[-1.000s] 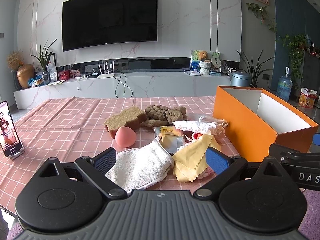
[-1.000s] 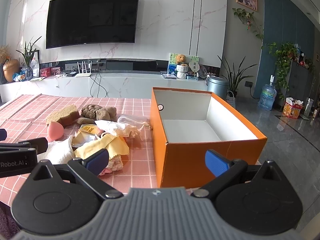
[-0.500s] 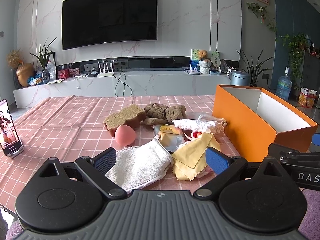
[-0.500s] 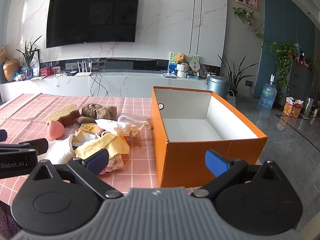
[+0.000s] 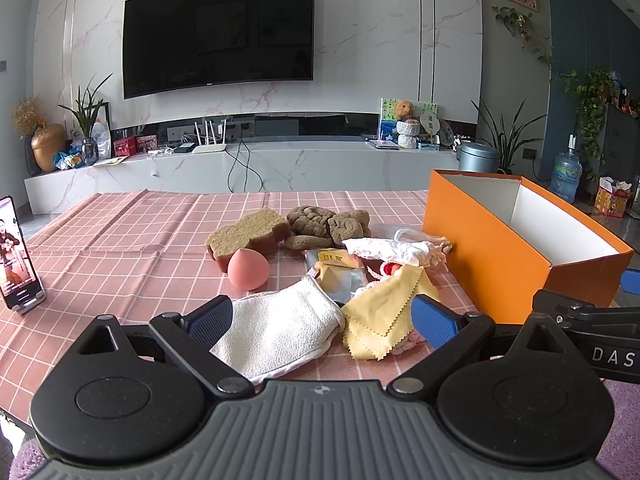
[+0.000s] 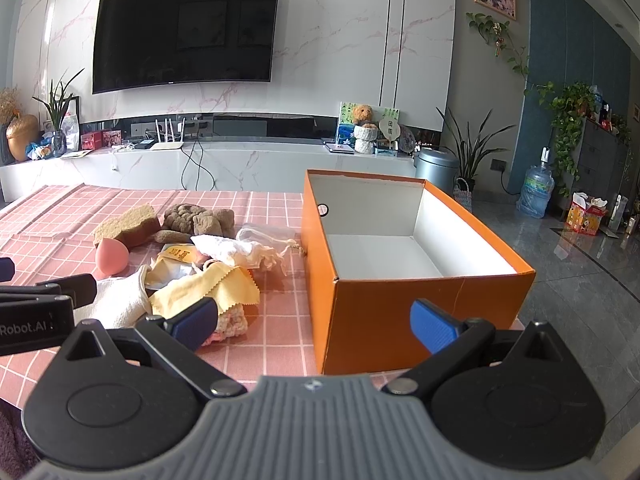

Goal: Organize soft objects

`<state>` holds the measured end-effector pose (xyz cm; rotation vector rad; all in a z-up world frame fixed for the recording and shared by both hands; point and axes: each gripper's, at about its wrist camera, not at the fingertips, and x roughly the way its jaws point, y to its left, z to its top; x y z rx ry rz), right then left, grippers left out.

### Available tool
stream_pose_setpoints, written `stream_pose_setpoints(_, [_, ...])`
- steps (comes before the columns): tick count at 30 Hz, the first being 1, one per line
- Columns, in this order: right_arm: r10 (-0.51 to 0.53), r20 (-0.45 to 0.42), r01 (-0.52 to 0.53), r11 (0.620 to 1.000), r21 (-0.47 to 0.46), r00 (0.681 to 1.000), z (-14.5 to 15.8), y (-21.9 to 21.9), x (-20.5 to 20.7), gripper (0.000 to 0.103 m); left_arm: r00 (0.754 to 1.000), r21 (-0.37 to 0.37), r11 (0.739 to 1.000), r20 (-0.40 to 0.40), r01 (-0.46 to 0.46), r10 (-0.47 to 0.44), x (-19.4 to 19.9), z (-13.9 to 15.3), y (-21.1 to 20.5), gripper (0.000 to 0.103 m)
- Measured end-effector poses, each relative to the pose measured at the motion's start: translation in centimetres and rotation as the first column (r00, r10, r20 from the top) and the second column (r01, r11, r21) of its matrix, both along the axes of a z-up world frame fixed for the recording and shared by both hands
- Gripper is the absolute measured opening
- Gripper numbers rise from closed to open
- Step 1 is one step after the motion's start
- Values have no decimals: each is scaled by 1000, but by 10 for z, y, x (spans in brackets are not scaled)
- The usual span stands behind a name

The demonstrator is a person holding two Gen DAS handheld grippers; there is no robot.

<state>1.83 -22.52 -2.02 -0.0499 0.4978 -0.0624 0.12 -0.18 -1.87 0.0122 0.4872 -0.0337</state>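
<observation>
My left claw (image 5: 322, 322) hangs low over the near edge of the desk (image 5: 120, 248), its blue pads spread wide apart with nothing between them; beyond the gap lies a white towel (image 5: 280, 328), and a yellow cloth (image 5: 384, 308) with pinked edges lies just beside it. My right claw (image 6: 314, 320) is likewise spread apart and holds nothing, facing the near wall of the orange box (image 6: 400, 316), which stands open at the right end of the desk. The soft things sit in a loose pile left of the box: a pink egg-shaped sponge (image 5: 248, 269) touching a tan sponge (image 5: 250, 232), a brown lumpy sponge (image 5: 328, 220) behind, a white drawstring pouch (image 5: 394, 250), and a pink knitted piece (image 6: 230, 322) partly under the yellow cloth. A phone (image 5: 16, 252) stands propped at the far left.
</observation>
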Motion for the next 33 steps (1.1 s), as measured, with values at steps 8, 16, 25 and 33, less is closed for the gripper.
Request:
stream_pose_setpoints(8, [34,-9,-34,999,33,999,-3,0,2,100,997,-49,998,-66,34,-38,4,-5,13,102])
stream_pose_setpoints(16, [161,-87,-157,986,59,983,-13,12,23,72,983,-78,992,-146,103,-114,28,-19,35,84])
stream_pose_setpoints(25, [306,-144,-308,951,13,941,-25,44,69,67,956,35,978,-224,204,-191,74,-51,37,90])
stream_pose_setpoints(33, [326,-221,-319,945,65,919,-45,54,133,67,943,74,969,-259,235,-209,102,-68,30,90])
